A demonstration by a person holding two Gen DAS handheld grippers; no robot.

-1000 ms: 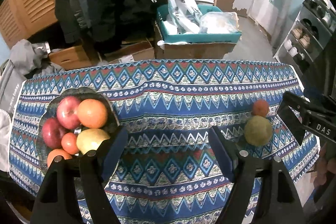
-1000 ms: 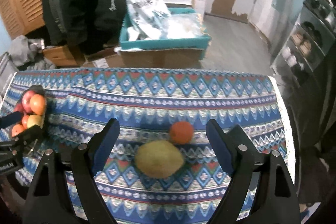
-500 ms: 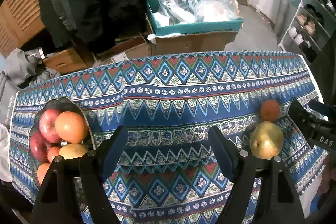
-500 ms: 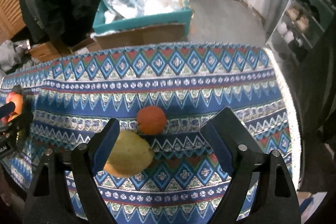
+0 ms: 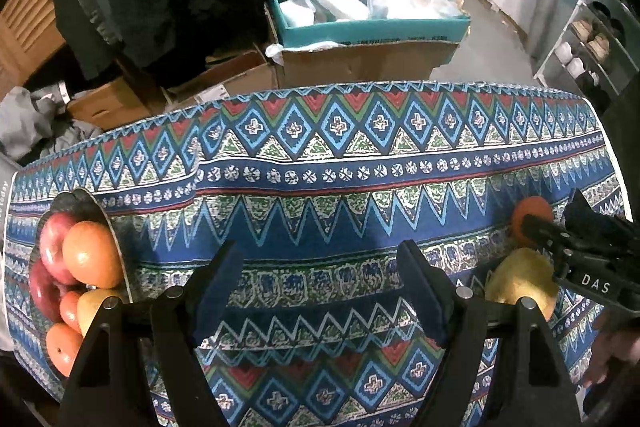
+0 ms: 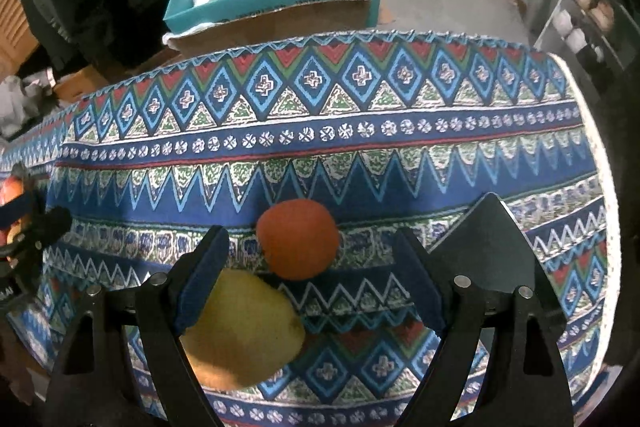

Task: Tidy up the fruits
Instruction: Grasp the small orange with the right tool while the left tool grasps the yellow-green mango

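Right wrist: tangerine [image 6: 298, 244] between right claw [image 6: 316, 275] fingers.

The left gripper [image 5: 320, 291] sits low in the frame's centre, jaws spread wide — nothing between them. The right gripper [image 6: 310, 283], lower centre, is likewise spread wide.

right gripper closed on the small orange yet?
No. In the right wrist view the right gripper stands open, its jaws wide apart, with the small orange lying untouched on the tablecloth between them.
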